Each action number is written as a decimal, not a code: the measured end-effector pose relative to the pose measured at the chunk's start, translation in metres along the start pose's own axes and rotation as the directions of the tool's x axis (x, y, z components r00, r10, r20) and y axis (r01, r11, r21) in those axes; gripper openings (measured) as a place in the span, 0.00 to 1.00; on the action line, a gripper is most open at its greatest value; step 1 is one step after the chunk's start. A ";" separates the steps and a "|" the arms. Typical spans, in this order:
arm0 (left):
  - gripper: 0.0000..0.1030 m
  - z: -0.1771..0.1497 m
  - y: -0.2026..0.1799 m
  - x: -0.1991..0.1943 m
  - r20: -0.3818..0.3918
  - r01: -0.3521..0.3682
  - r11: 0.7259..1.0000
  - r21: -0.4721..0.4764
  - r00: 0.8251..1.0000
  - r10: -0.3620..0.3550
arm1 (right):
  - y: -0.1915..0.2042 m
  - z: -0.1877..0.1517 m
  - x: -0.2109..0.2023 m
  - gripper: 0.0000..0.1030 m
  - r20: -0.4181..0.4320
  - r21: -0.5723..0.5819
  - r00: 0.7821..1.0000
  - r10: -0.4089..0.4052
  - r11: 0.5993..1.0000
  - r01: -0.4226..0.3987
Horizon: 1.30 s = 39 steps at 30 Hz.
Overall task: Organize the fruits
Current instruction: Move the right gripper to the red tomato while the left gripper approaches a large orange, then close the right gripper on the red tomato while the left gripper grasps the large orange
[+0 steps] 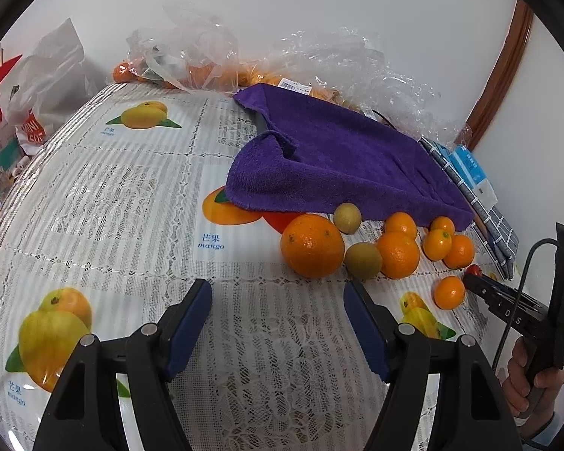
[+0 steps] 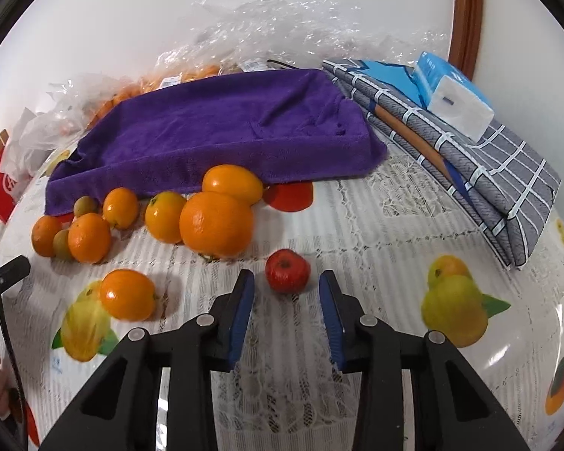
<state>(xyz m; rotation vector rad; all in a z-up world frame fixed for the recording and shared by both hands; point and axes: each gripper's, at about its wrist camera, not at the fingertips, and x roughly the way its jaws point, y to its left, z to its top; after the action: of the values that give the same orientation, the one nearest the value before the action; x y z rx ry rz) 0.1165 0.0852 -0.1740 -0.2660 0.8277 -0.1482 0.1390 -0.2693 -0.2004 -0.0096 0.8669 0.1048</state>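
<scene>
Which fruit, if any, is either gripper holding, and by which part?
None. The left gripper is open over bare tablecloth. The small red fruit sits between the right gripper fingertips, pads apparently not yet touching it.

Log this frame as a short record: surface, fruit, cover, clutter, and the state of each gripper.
surface: table under a lace-pattern cloth printed with fruit
fruit: loose oranges, largest; small red fruit; two small green-brown fruits
cover: purple towel draped over something hidden
clutter: plastic bags, tissue pack on folded checked fabric
left gripper: open, empty
right gripper: open, red fruit between the fingers, pads not touching
</scene>
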 end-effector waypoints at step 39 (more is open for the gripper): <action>0.38 0.019 -0.018 0.023 -0.022 0.047 0.996 -0.076 0.999 -0.049 | -0.025 -0.014 -0.020 0.24 0.080 0.060 0.991 0.105 0.992 -0.110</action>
<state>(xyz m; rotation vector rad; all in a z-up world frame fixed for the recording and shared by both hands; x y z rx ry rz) 0.1457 0.0662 -0.1724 -0.3560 0.8521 -0.1659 0.1184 -0.2967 -0.1950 0.1011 0.7934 0.1770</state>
